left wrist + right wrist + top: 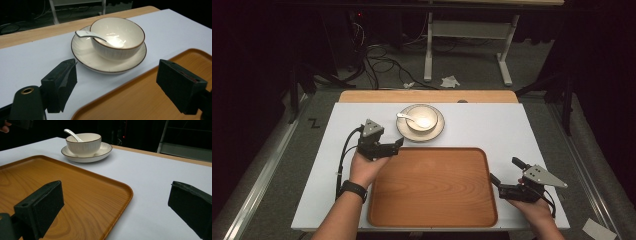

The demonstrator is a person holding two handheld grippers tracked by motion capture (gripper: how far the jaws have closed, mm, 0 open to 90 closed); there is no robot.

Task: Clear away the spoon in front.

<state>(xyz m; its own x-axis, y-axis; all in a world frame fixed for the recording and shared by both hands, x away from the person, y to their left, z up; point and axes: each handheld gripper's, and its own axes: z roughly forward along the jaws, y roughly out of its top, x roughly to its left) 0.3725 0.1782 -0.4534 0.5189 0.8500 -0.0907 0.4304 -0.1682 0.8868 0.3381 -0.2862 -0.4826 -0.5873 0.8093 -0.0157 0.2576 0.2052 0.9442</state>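
Wooden tray (pixel 432 187) nearest, left gripper (pixel 398 144) with jaws spread and empty should approach the plate (pixel 404 131) rim low, squarely.

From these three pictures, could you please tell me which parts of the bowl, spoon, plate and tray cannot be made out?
- Bowl inside, right gripper view: its near wall hides it.
- Spoon tip, left gripper view: lost in glare on the bowl's floor.
- Plate centre, all views: the bowl stands on it.
- Tray near edge: cut off by the bottom of both gripper views; left gripper hangs over its far left corner in the high view.
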